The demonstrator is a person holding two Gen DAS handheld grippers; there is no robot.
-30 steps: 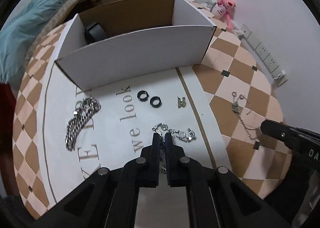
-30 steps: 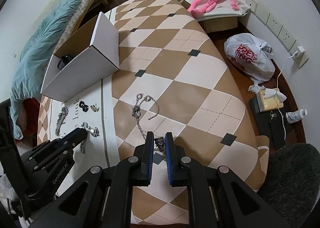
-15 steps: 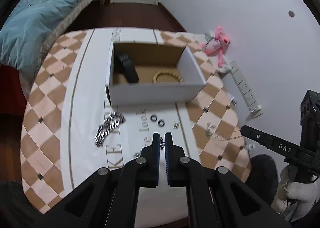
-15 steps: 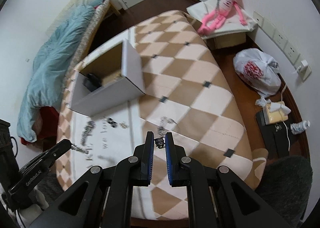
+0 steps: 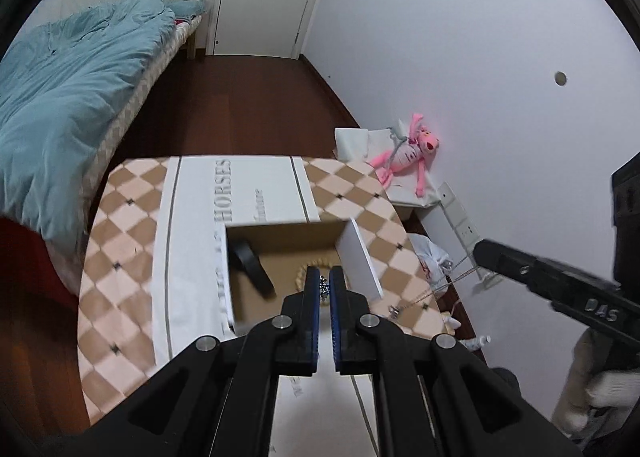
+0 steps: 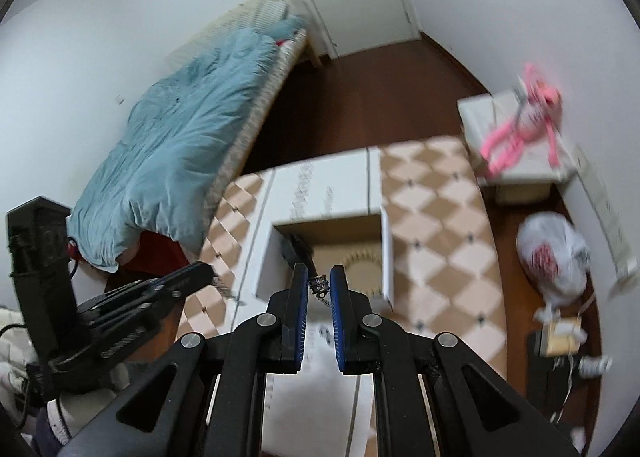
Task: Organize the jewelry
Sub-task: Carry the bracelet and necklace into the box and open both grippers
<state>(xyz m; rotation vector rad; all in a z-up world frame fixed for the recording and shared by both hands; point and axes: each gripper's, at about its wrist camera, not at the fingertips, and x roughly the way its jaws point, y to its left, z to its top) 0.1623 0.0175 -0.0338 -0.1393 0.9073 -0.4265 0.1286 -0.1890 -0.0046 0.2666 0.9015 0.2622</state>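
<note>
My left gripper (image 5: 324,289) is shut on a silver chain bracelet (image 5: 324,289), held high above the open white cardboard box (image 5: 362,257). The box holds a black band (image 5: 252,263) and a beige beaded bracelet (image 5: 306,271). My right gripper (image 6: 319,284) is shut on the clasp of a thin silver necklace (image 6: 319,283), also high above the box (image 6: 386,253). In the left wrist view the right gripper (image 5: 480,251) is at right with the necklace chain (image 5: 428,293) hanging from it. The left gripper (image 6: 208,271) shows at left in the right wrist view.
The box stands on a table with a checkered cloth (image 5: 120,257) and a white runner (image 5: 256,185). A bed with a blue duvet (image 5: 68,105) is at left. A pink plush toy (image 5: 408,157) and a plastic bag (image 6: 554,257) lie by the right wall.
Both grippers have risen well above the table with their chains and moved forward over the box. The jewelry left on the runner is out of view now.
</note>
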